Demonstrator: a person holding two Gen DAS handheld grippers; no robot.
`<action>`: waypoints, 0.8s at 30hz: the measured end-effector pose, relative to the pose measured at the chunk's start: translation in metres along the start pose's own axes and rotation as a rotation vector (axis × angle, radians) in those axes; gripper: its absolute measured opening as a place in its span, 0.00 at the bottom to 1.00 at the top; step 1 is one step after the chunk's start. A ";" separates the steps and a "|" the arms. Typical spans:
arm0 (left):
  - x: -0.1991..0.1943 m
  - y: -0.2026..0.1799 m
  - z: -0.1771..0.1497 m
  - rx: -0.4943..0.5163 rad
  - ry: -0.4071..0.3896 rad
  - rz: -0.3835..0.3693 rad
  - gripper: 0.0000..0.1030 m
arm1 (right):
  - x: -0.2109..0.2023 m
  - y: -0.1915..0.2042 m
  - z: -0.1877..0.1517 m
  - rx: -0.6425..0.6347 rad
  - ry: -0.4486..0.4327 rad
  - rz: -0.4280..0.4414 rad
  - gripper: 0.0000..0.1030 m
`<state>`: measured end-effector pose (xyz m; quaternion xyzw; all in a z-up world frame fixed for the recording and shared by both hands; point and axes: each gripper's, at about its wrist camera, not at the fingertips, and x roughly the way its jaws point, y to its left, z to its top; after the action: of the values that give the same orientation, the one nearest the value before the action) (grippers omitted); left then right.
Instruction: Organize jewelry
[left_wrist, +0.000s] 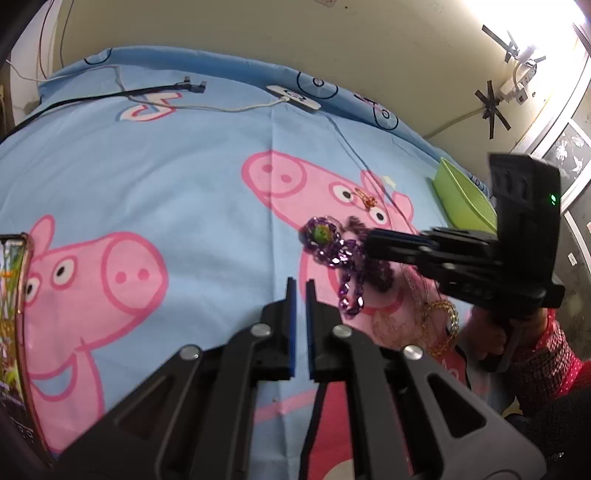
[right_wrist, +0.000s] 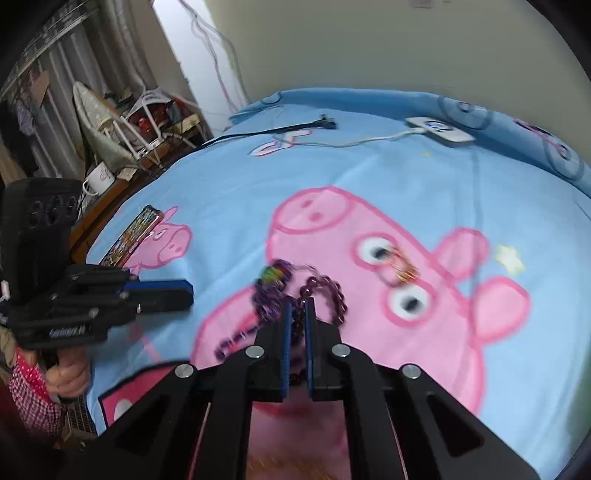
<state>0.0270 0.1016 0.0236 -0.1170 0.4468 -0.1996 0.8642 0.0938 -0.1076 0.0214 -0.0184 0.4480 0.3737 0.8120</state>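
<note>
A purple bead necklace (left_wrist: 347, 258) with a green-centred pendant (left_wrist: 320, 233) lies partly on the pink pig print of the blue bedsheet (left_wrist: 192, 166). My right gripper (right_wrist: 298, 302) is shut on its beads (right_wrist: 332, 291), which show dark between the fingers. In the left wrist view the right gripper (left_wrist: 371, 243) reaches in from the right onto the necklace. My left gripper (left_wrist: 301, 286) hovers just left of the beads, shut with nothing in it. A gold chain (left_wrist: 439, 317) lies by the right hand. A small gold-orange piece (left_wrist: 365, 199) rests on the pig's eye.
A green tray (left_wrist: 465, 199) stands at the bed's right edge by the wall. A phone (right_wrist: 136, 232) lies at the left edge. A white charger (right_wrist: 439, 134) and a black cable (right_wrist: 280, 129) lie at the far side. Furniture stands beyond the left edge of the bed.
</note>
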 end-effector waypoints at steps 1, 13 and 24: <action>0.001 0.000 0.001 0.002 0.001 -0.001 0.04 | -0.006 -0.006 -0.005 0.017 -0.003 -0.005 0.00; 0.008 -0.014 0.015 0.042 0.016 -0.002 0.04 | -0.050 -0.058 -0.042 0.244 -0.093 0.036 0.00; 0.038 -0.033 0.033 0.136 0.050 0.003 0.04 | -0.046 -0.041 -0.032 0.194 -0.125 0.054 0.34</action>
<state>0.0658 0.0555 0.0279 -0.0520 0.4536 -0.2310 0.8592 0.0816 -0.1760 0.0242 0.0959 0.4310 0.3508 0.8258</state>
